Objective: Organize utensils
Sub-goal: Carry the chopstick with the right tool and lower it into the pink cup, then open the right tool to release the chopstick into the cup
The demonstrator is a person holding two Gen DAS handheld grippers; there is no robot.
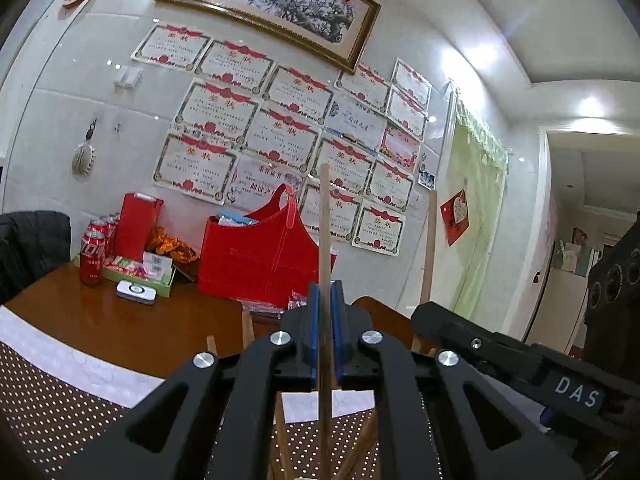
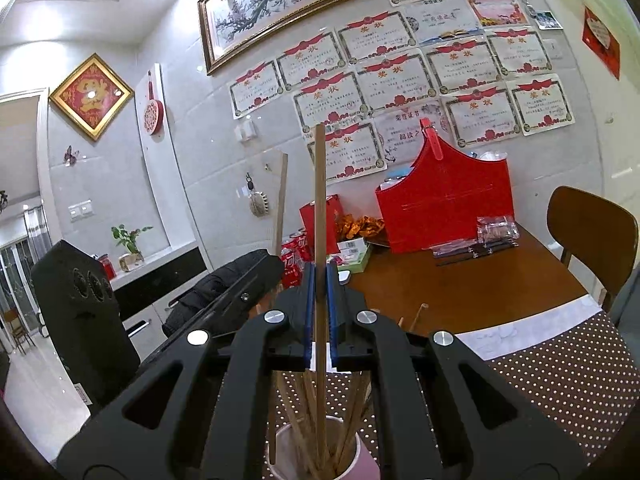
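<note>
In the left wrist view my left gripper [image 1: 325, 294] is shut on a wooden chopstick [image 1: 324, 220] that stands upright between its blue pads. To its right, my right gripper [image 1: 500, 350] holds a second chopstick [image 1: 428, 248] upright. In the right wrist view my right gripper [image 2: 320, 276] is shut on that chopstick [image 2: 319, 200], whose lower end reaches down into a pink cup [image 2: 366, 466] holding several chopsticks. The left gripper [image 2: 244, 292] with its chopstick [image 2: 282, 200] shows at the left. More chopsticks [image 1: 288, 444] lean below the left gripper.
The cup stands on a brown dotted mat [image 2: 560, 376] on a wooden table [image 1: 120, 320]. At the table's back are a red basket [image 1: 256, 256], cola cans [image 1: 92, 258], a red bag [image 1: 138, 224] and plastic packets [image 2: 494, 232]. A wooden chair [image 2: 592, 236] stands at the right.
</note>
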